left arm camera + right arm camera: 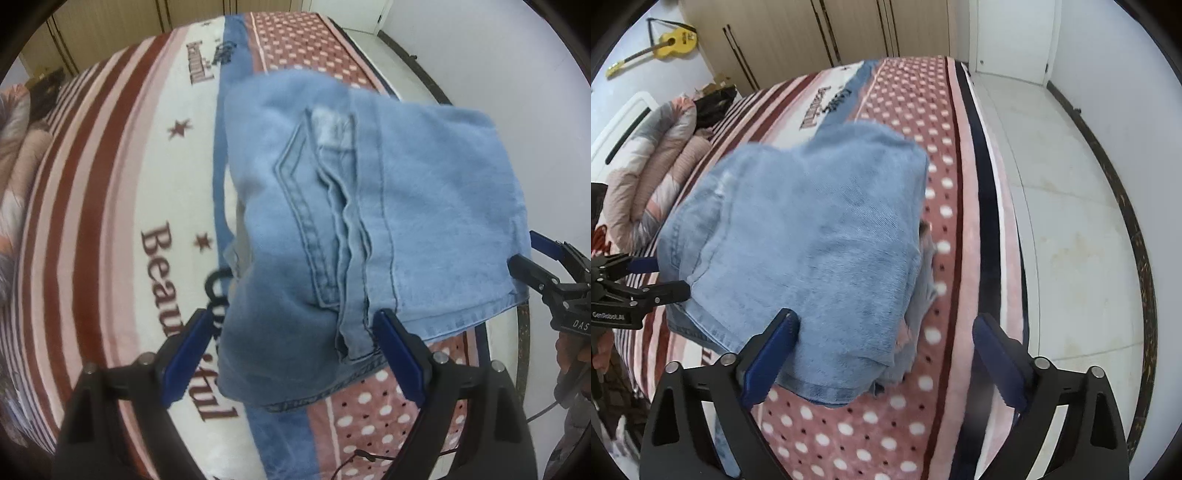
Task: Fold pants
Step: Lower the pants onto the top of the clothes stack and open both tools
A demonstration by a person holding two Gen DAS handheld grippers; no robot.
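The light blue denim pants (369,206) lie folded in a thick stack on the patterned blanket, back pocket up; they also show in the right wrist view (812,236). My left gripper (291,354) is open, its blue pads on either side of the stack's near left corner. My right gripper (886,354) is open; its left pad touches the stack's near edge and its right pad is over the dotted blanket. The right gripper also shows at the pants' right edge in the left wrist view (543,273).
The pants lie on a bed covered by a blanket (886,435) with red stripes, lettering and white dots. Rolled bedding (653,177) lies at the bed's left. White floor tiles (1071,240) run along the bed's right edge. A yellow guitar (668,44) hangs on the wall.
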